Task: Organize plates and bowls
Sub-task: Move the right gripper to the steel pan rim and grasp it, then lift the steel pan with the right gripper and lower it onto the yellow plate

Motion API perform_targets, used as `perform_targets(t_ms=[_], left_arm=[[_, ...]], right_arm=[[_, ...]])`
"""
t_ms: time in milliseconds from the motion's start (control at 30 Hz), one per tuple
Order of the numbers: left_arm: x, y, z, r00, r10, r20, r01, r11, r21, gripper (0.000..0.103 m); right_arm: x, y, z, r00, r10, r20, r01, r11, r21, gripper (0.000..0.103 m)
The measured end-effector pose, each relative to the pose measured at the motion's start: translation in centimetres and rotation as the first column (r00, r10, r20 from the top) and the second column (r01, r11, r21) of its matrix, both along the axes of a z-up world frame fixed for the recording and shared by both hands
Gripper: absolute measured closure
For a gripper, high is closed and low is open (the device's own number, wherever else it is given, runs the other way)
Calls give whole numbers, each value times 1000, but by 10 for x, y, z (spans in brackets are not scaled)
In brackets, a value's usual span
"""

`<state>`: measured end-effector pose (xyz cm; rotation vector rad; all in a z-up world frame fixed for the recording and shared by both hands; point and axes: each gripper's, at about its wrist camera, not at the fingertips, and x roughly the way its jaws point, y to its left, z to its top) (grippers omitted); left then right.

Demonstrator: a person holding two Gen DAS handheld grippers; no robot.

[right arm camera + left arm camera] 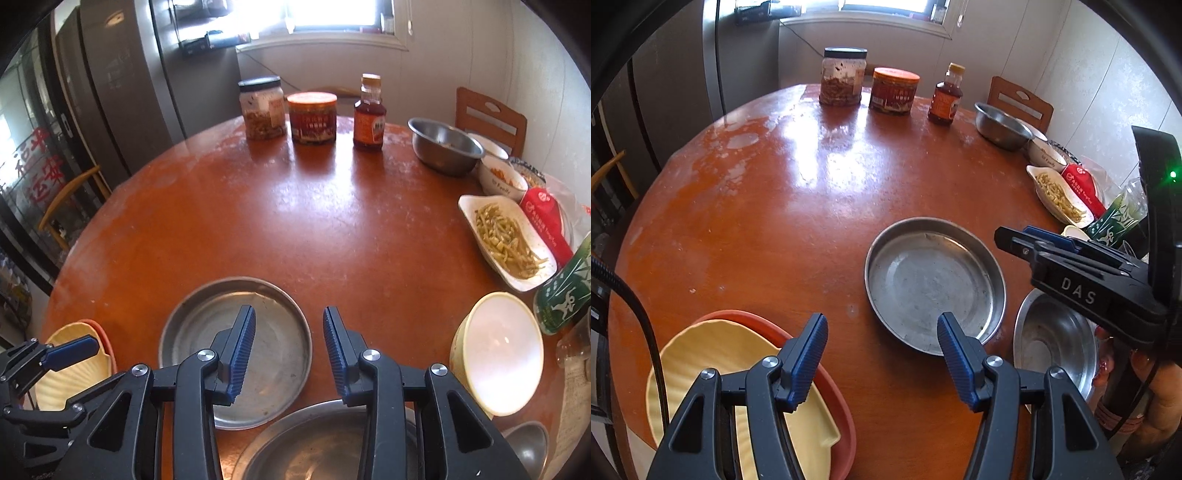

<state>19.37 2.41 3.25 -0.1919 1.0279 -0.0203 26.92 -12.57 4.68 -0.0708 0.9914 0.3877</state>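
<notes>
On the round surface (783, 206) we log: a flat metal plate (934, 284) near the front edge, a metal bowl (1054, 343) just beside it at that edge, and a yellow plate (738, 373) stacked in a red plate (842, 413) at the front left edge. A white bowl (498, 350) sits tilted toward the right edge. Our left tool (882, 358) and right tool (290, 350) both stand spread, holding nothing.

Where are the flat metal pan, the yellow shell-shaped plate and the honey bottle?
flat metal pan (923, 280), left wrist view, bare floor.
yellow shell-shaped plate (713, 354), left wrist view, ribbed surface.
honey bottle (369, 123), right wrist view, label.
</notes>
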Motion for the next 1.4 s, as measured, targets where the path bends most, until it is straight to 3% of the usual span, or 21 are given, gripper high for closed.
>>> perform_targets(t_ms=[233, 600, 767, 1067, 1400], left_arm=[[13, -7, -17, 999, 0, -50, 1, 1000, 13, 41], [25, -17, -39, 991, -25, -131, 24, 1000, -12, 42], [26, -22, -48, 988, -64, -141, 57, 997, -53, 51], [19, -14, -34, 995, -47, -87, 42, 998, -56, 53], [-3, 2, 5, 1000, -7, 17, 8, 999, -37, 53]], right_arm=[[9, 3, -25, 998, 15, -62, -18, 999, -36, 67], [16, 9, -43, 993, 31, -113, -40, 996, -77, 81], [14, 12, -45, 992, 46, -114, -54, 996, -74, 83], [8, 13, -37, 994, 57, -94, -59, 998, -24, 83], [-13, 17, -1, 996, 87, -19, -86, 995, 50, 83]])
